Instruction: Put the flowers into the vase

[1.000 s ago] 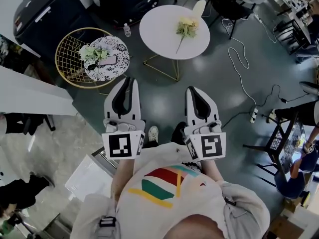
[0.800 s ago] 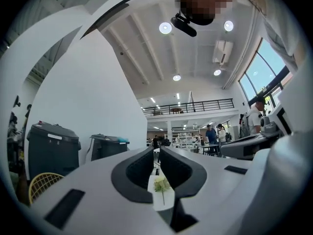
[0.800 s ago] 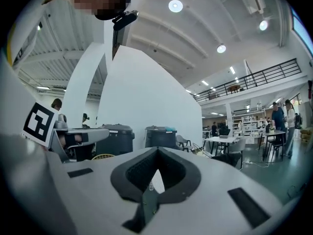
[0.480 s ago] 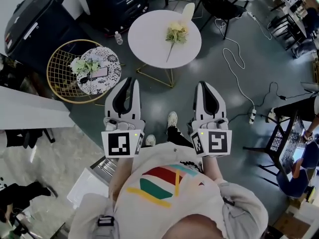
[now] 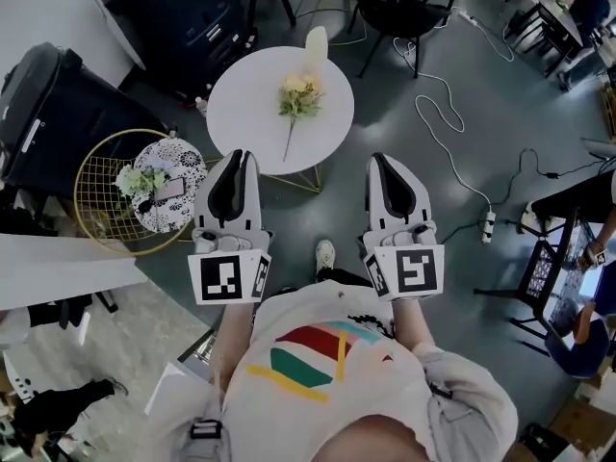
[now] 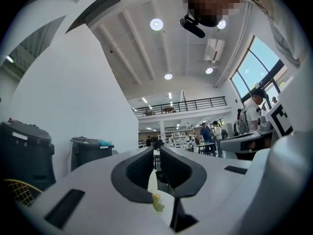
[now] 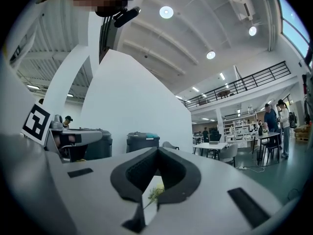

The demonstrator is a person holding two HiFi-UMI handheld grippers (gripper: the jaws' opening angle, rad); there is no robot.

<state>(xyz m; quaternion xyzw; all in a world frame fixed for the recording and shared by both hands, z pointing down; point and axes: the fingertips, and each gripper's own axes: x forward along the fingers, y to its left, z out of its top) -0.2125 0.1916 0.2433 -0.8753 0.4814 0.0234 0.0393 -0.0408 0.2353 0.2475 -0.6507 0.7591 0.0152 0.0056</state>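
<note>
Seen in the head view, a yellow-headed flower sprig (image 5: 296, 96) lies flat on a round white table (image 5: 241, 104) in the upper middle of the frame. A pale vase (image 5: 316, 42) stands upright at the table's far edge. Below it, the left gripper (image 5: 242, 155) and right gripper (image 5: 375, 160) point at the table, both empty, jaws all but closed. The gripper views catch only the blossom through the jaw hollows, but add ceiling lights (image 7: 166, 11) and a balcony railing (image 6: 181, 105).
</note>
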